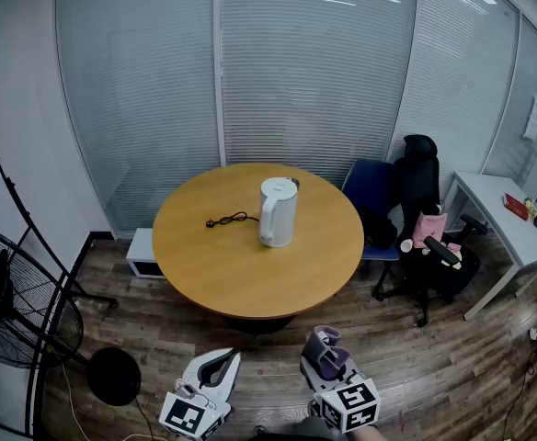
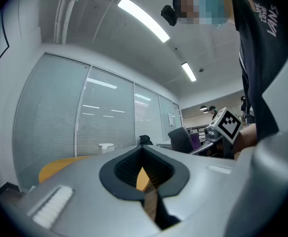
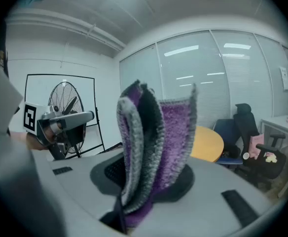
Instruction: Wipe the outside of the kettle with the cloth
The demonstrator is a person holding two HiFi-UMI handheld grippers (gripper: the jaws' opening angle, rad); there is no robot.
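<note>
A white kettle (image 1: 278,211) stands upright near the middle of the round wooden table (image 1: 204,265), its black cord (image 1: 231,220) trailing to the left. My right gripper (image 1: 326,355) is low in the head view, well short of the table, shut on a folded purple and grey cloth (image 3: 156,147) that sticks up between its jaws. My left gripper (image 1: 221,366) is beside it, shut with nothing between its jaws. In the left gripper view the kettle (image 2: 106,147) shows small and far off.
A standing fan (image 1: 11,301) with a round base is at the left. A black office chair (image 1: 420,209) and a blue chair (image 1: 370,191) stand right of the table, then a white desk (image 1: 503,214). A white box (image 1: 142,251) sits on the floor under the table's left edge.
</note>
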